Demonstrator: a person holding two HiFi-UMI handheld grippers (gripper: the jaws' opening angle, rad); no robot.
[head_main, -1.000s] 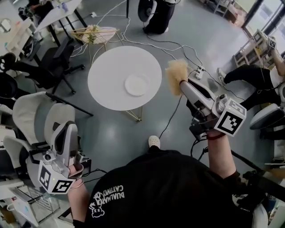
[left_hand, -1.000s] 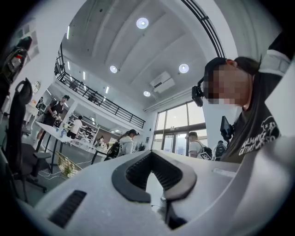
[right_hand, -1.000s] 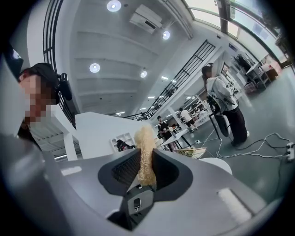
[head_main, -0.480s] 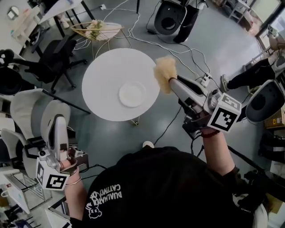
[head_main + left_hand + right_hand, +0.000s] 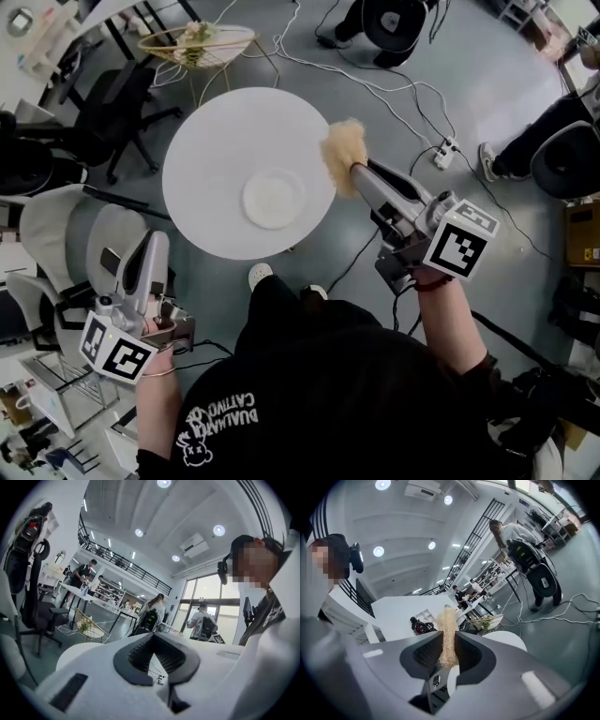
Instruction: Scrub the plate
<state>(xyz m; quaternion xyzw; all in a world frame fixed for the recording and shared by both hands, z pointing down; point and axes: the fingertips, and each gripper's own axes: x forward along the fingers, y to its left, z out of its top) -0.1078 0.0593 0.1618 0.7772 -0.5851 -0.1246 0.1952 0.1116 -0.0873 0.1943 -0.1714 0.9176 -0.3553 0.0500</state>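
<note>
A white plate (image 5: 274, 199) lies near the middle of the round white table (image 5: 208, 141). My right gripper (image 5: 356, 176) is shut on a tan fibrous scrubber (image 5: 341, 151), whose tuft hangs over the table's right edge, right of the plate. In the right gripper view the scrubber (image 5: 446, 634) stands pinched between both pads, with the table (image 5: 506, 641) beyond. My left gripper (image 5: 157, 242) is shut and empty, low at the left, short of the table and apart from the plate. The left gripper view shows its pads (image 5: 153, 649) meeting, the table (image 5: 82, 649) just past them.
A wire basket (image 5: 195, 43) stands behind the table. Office chairs (image 5: 75, 225) crowd the left, near my left gripper. Cables and a power strip (image 5: 444, 150) lie on the grey floor at the right. My shoes (image 5: 261, 276) are just under the table's near edge.
I have stepped closer to the table. The right gripper carried the scrubber left, from beside the table to over its right edge. The left gripper moved forward toward the table.
</note>
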